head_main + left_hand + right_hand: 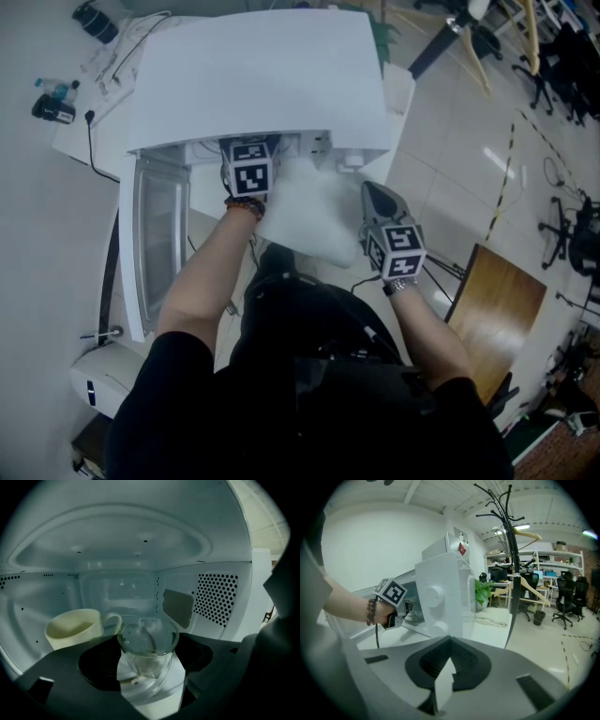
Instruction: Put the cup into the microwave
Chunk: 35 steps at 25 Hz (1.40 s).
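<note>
Left forearm (206, 272) stretched into microwave (262, 75), left gripper (148, 645) clamping glass (146, 662) beside mug (75, 629), mug's base hidden, right gripper (450, 644) outside, closed, empty.

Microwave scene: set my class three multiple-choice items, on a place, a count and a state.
1. The cream mug sits: A) on the microwave's roof; B) inside the microwave, left of the glass cup; C) on the floor.
2. Cups inside the cavity: A) one; B) two; C) four.
3. The right hand-held gripper has its jaws: A) together, empty; B) wide apart; C) gripping a spoon.
Answers: 1 B, the left gripper view shows it there; 2 B, mug plus glass; 3 A, its own view shows them closed on nothing.
</note>
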{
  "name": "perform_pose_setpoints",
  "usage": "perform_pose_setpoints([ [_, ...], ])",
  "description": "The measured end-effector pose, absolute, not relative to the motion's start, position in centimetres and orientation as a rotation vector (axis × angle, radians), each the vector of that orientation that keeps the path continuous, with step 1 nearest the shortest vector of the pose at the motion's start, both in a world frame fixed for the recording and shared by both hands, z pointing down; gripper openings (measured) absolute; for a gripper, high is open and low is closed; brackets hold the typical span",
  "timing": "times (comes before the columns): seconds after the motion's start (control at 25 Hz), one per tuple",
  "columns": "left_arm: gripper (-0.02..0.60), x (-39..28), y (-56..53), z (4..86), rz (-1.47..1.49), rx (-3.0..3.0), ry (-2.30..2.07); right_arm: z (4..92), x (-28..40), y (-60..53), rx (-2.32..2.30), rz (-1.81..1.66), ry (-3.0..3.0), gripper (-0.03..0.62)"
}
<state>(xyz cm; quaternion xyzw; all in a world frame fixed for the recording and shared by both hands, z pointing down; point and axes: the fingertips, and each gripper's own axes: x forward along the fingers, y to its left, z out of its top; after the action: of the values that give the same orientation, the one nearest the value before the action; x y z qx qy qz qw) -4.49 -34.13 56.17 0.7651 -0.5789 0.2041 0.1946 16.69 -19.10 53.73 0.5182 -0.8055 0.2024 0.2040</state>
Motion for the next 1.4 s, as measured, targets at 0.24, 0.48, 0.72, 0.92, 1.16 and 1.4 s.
perform_pose_setpoints([
  [0.24,0.357,-4.6,-34.1,56.3,0.612,2.142,-1.647,53.9,16.6,-19.1,1.443,0.574,-2.251,0.0],
  [0.48,0.359,-4.8,-33.8,56.6,0.624,2.12,-1.661,53.7,17.3,-18.8,1.452,0.57,-2.249,0.0],
  [0.72,0.359,-5.0,-33.2,56.8,0.601,2.081,-1.664,53.3,17.5,-18.3,1.454,0.563,-2.256,0.0],
  [0.92,0.359,-5.1,-32.3,56.3,0.582,2.071,-1.677,52.7,17.4,-17.8,1.449,0.549,-2.27,0.0],
  [1.16,0.359,-5.2,-30.6,55.3,0.561,2.075,-1.694,52.1,17.0,-16.8,1.426,0.53,-2.3,0.0],
  [1.4,0.359,-5.7,-28.2,54.1,0.544,2.066,-1.726,51.3,16.7,-15.1,1.397,0.504,-2.331,0.0],
])
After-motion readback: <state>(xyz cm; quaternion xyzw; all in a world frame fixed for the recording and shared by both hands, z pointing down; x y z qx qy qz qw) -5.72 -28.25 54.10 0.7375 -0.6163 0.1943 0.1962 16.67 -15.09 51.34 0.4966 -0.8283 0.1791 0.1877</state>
